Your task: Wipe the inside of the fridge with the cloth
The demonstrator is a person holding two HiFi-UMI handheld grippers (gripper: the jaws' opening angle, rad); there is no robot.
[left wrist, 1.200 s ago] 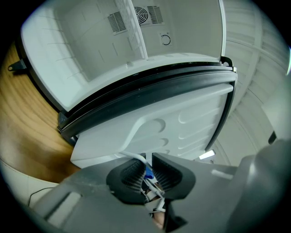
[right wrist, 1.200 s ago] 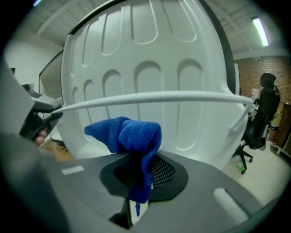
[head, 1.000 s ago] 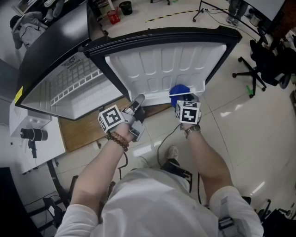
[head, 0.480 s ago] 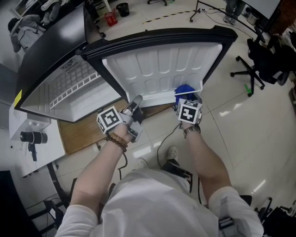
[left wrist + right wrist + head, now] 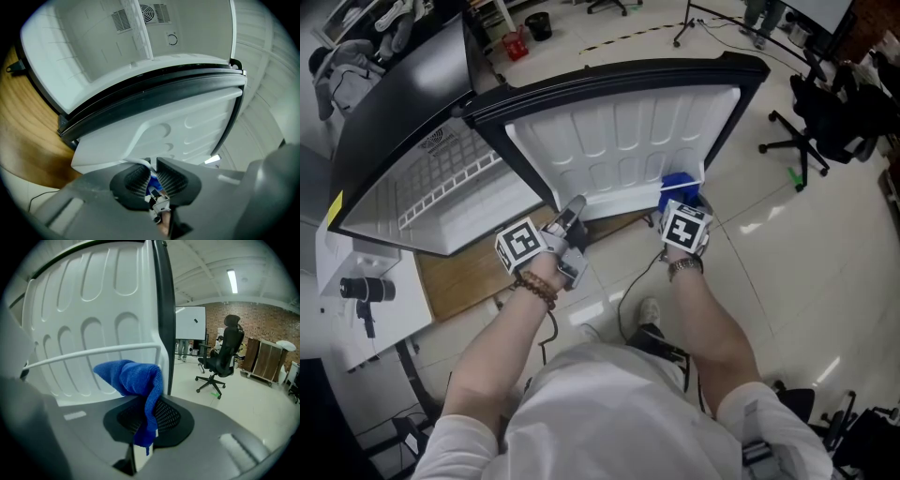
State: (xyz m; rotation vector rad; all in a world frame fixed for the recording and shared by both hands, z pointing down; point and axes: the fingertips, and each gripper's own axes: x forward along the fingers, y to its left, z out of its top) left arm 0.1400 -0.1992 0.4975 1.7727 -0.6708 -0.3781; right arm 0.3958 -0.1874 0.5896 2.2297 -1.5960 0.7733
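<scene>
Right gripper (image 5: pixel 682 208): clamped on blue cloth (image 5: pixel 133 376), just beside the rail (image 5: pixel 93 355) of the open white fridge door (image 5: pixel 619 141), centre frame. Left gripper (image 5: pixel 570 214): jaws together at the door's lower edge. Fridge (image 5: pixel 441 183): on wood counter (image 5: pixel 469 267), left. Room: pale tiled floor (image 5: pixel 787 253), office chair (image 5: pixel 220 357), brick wall (image 5: pixel 262 319) at right.
</scene>
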